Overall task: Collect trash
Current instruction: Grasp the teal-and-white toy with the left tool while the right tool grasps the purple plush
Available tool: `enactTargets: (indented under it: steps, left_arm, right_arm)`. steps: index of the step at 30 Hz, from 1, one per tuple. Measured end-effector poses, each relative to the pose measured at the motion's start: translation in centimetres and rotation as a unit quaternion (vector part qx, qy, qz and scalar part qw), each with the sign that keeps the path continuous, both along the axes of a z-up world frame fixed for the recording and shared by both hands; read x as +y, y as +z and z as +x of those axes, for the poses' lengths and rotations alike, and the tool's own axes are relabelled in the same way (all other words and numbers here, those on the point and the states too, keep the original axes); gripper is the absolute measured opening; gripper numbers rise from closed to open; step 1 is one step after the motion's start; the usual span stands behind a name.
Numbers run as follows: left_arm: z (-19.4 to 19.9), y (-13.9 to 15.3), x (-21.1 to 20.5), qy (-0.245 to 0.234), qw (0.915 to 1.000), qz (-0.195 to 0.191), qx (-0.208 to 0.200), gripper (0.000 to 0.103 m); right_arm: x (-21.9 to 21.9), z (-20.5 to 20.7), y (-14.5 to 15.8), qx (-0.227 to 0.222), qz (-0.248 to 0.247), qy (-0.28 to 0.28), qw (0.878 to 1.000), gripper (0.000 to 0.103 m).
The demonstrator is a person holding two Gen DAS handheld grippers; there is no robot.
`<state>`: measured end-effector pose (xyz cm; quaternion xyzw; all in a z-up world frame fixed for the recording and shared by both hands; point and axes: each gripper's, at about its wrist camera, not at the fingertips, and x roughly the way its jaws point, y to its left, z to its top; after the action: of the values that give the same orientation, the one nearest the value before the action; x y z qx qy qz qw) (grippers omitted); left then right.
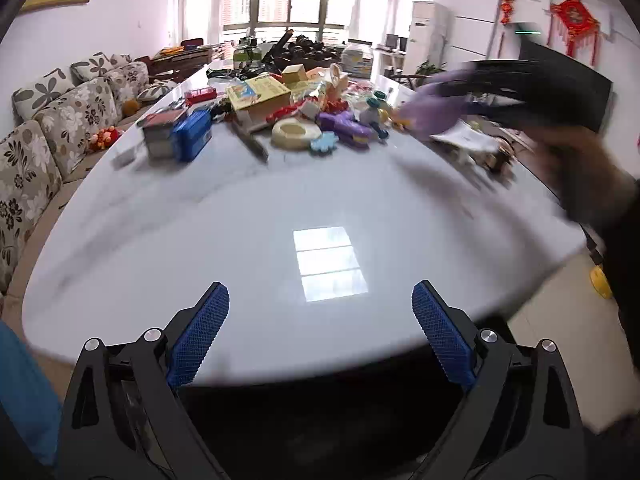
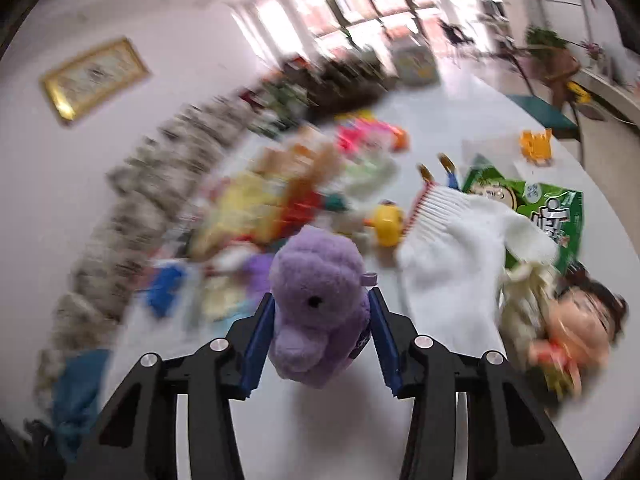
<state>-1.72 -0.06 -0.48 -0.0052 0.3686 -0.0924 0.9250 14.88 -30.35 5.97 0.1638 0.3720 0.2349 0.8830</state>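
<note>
My right gripper [image 2: 320,304] is shut on a purple plush toy [image 2: 316,308] and holds it above the white table [image 2: 320,420]. The view is blurred by motion. The same toy [image 1: 434,106] and the right gripper [image 1: 520,92] show in the left wrist view, raised over the table's right side. My left gripper [image 1: 320,320] is open and empty over the near end of the table [image 1: 240,220]. A green snack bag [image 2: 548,208] lies to the right under a white sock [image 2: 452,256].
A clutter of boxes [image 1: 260,94], toys [image 1: 348,128], a tape roll [image 1: 294,132] and a blue case [image 1: 196,134] fills the far half of the table. A doll [image 2: 576,320] lies at the right. A floral sofa [image 1: 48,132] runs along the left.
</note>
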Motion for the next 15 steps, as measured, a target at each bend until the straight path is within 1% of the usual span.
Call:
enactTargets:
  steps: [1, 2, 3, 4, 5, 6, 8, 10, 12, 14, 15]
  left_arm:
    - [1.7, 0.3, -0.7, 0.0, 1.0, -0.001, 0.006, 0.09]
    - [3.5, 0.5, -1.3, 0.0, 0.9999, -0.005, 0.011, 0.09]
    - [5.2, 0.7, -2.0, -0.001, 0.9998, -0.011, 0.015, 0.09]
    - [7.5, 0.8, -2.9, 0.003, 0.9996, -0.017, 0.023, 0.09]
    - [9.5, 1.0, -3.7, 0.01, 0.9992, -0.023, 0.03, 0.09]
    - [11.2, 1.2, -4.5, 0.015, 0.9989, -0.03, 0.031, 0.09]
    - [15.0, 1.8, -6.6, 0.025, 0.9984, -0.04, 0.03, 0.09]
    - [18.1, 2.2, -8.5, 0.032, 0.9987, -0.028, 0.028, 0.09]
    - [20.5, 2.2, -10.3, 0.038, 0.999, -0.006, 0.023, 0.09]
    - [22.8, 1.6, -12.1, 0.034, 0.9987, 0.028, 0.024, 0.091]
    - [23.7, 1.3, -12.6, 0.032, 0.9984, 0.039, 0.026, 0.09]
  right_arm:
    - [-0.9, -2.5, 1.3, -0.019, 0.0, 0.01, 1.0, 0.047]
    - [-1.2, -4.1, 2.1, -0.033, -0.01, 0.012, 0.999, 0.047]
    - [-1.9, -6.0, 3.0, -0.052, -0.028, 0.01, 0.998, 0.047]
    - [-2.2, -6.9, 3.5, -0.062, -0.038, 0.006, 0.997, 0.047]
    - [-3.3, -8.8, 4.1, -0.076, -0.052, 0.003, 0.996, 0.048]
    - [-4.1, -9.8, 4.5, -0.08, -0.055, 0.002, 0.995, 0.048]
    - [-6.1, -11.5, 4.2, -0.078, -0.05, -0.009, 0.996, 0.048]
    - [-8.0, -12.1, 3.5, -0.063, -0.036, -0.014, 0.997, 0.049]
    - [-9.0, -11.8, 2.4, -0.058, -0.037, -0.024, 0.997, 0.049]
    - [-9.7, -11.4, 1.5, -0.055, -0.038, -0.027, 0.997, 0.049]
    - [-10.1, -11.3, 1.1, -0.054, -0.035, -0.028, 0.998, 0.049]
